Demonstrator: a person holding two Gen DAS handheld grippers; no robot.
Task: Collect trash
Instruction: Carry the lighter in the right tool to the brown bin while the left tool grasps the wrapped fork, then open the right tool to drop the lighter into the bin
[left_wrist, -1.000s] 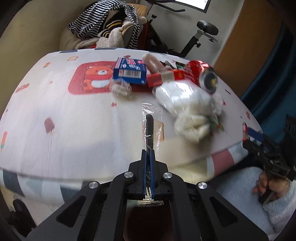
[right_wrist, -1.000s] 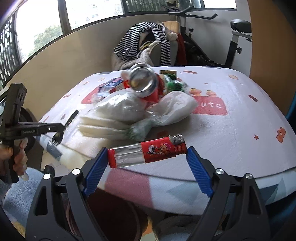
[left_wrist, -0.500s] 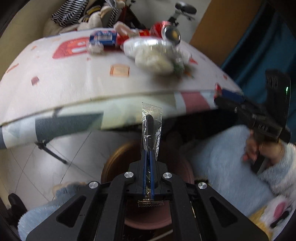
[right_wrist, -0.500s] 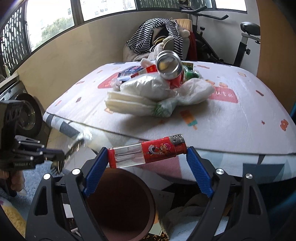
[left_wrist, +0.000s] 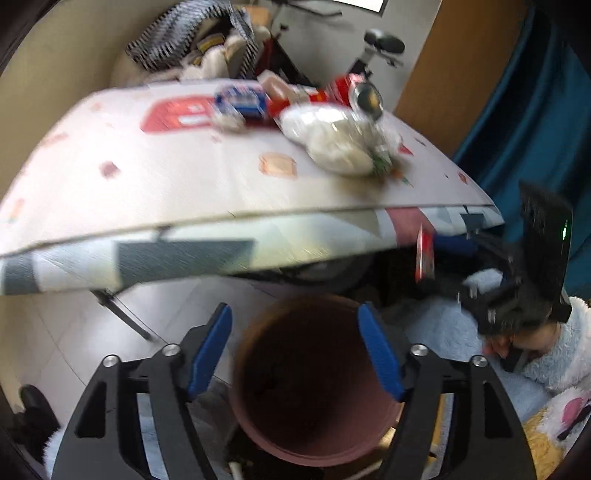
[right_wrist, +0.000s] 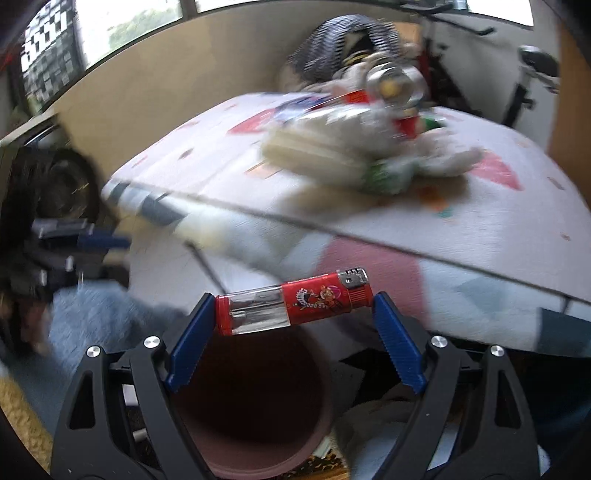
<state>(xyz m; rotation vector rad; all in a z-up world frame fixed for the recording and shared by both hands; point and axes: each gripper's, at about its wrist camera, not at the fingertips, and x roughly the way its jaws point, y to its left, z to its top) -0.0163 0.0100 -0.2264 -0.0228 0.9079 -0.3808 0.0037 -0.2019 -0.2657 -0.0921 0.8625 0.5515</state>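
Both claws hang over the brown bin (left_wrist: 314, 387), which stands on the floor just off the near edge of the table (left_wrist: 184, 184).

Left claw (left_wrist: 295, 350): jaws opening, standing wide apart, nothing between them. We see straight down past the blue pads (left_wrist: 212, 347) into the dark mouth of the bin. We cannot make out what lies inside it; too dark and blurred.

Right claw (right_wrist: 293, 325): jaws wide but gripping the red lighter (right_wrist: 295, 302) end to end, one pad on each tip. The lighter lies crosswise just above the bin rim (right_wrist: 258, 461), not yet let go. In the left view the same lighter (left_wrist: 424, 254) shows as a red sliver beside the table edge, with the right claw (left_wrist: 458, 243) and the person's hand (left_wrist: 509, 339) behind it.

Progress, as we judge it: partial. Still left on the table is a pile of trash: a white plastic bag (left_wrist: 332, 144), a red can (left_wrist: 354, 92) lying on its side, a blue box (left_wrist: 242, 99), and some small wrappers whose make we cannot tell through the blur.

Next step calls for the right claw to open over the bin so the lighter drops in; then both return for the pile. The bag looks soft and bulky, probably awkward to pinch.
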